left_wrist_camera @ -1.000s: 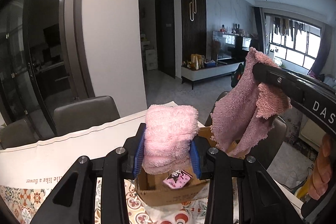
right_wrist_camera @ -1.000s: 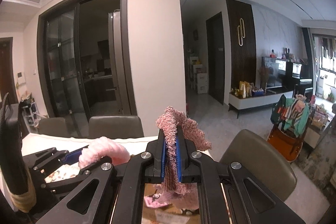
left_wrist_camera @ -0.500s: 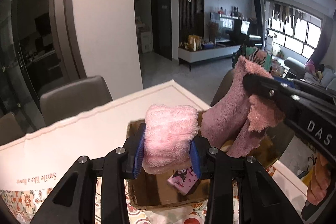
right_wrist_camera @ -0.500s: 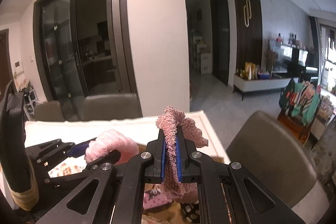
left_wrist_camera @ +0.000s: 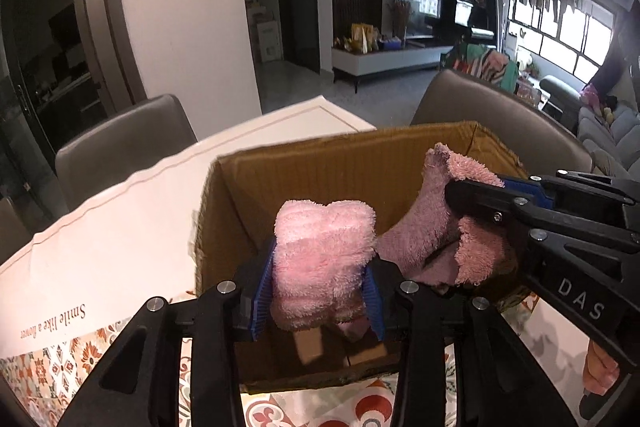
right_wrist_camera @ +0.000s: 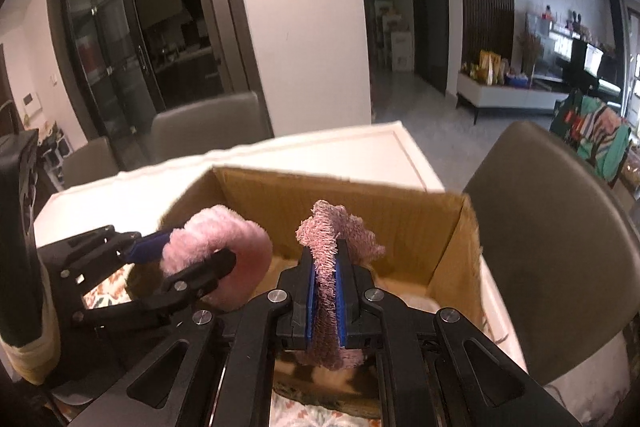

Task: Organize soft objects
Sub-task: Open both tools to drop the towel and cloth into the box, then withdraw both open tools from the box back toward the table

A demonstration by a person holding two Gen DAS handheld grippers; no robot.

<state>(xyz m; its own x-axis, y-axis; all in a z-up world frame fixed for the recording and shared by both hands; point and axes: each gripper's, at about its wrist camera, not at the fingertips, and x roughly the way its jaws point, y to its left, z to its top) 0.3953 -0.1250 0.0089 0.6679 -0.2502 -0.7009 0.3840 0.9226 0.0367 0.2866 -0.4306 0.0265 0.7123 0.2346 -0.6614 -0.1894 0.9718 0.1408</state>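
1. We are clamping a pink roll [left_wrist_camera: 322, 263] in the left gripper [left_wrist_camera: 320, 291], jaws part open around it, over the box [left_wrist_camera: 320, 163].
2. Our right gripper [right_wrist_camera: 325, 301], at 3 o'clock, is pinching a mauve cloth [right_wrist_camera: 326, 267] nearly shut, ready for dropping.
3. Compared with a second ago, both are sitting lower, inside the box mouth.
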